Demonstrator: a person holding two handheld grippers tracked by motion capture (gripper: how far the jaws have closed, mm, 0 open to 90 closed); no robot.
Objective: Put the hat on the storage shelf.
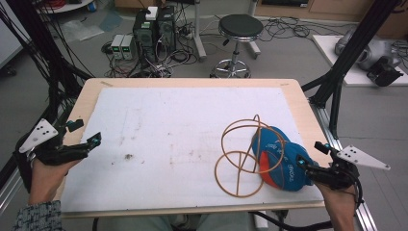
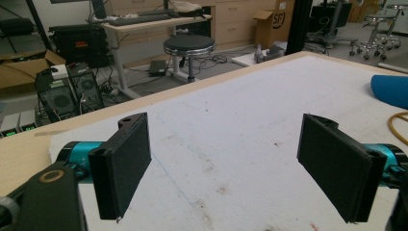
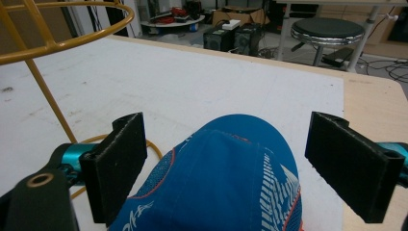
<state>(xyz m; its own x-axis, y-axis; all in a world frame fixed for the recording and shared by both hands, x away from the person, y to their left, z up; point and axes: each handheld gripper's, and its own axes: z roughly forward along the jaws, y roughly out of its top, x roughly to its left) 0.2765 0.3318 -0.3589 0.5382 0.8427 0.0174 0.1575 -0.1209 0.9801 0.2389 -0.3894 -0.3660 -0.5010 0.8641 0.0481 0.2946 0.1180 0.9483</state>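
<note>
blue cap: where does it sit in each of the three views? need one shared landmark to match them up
High view: blue cap lower right on the white mat, beside the wire stand, right gripper at its edge.
Left gripper view: a blue sliver at the right edge.
Right gripper view: bottom centre, between the open jaws.
Shared landmark: the black round stool beyond the table's far edge.

A wooden table (image 1: 298,91) was covered by a stained white mat (image 1: 183,139); a blue cap (image 1: 281,161) and yellow wire stand (image 1: 240,159) were laid on it.
</note>
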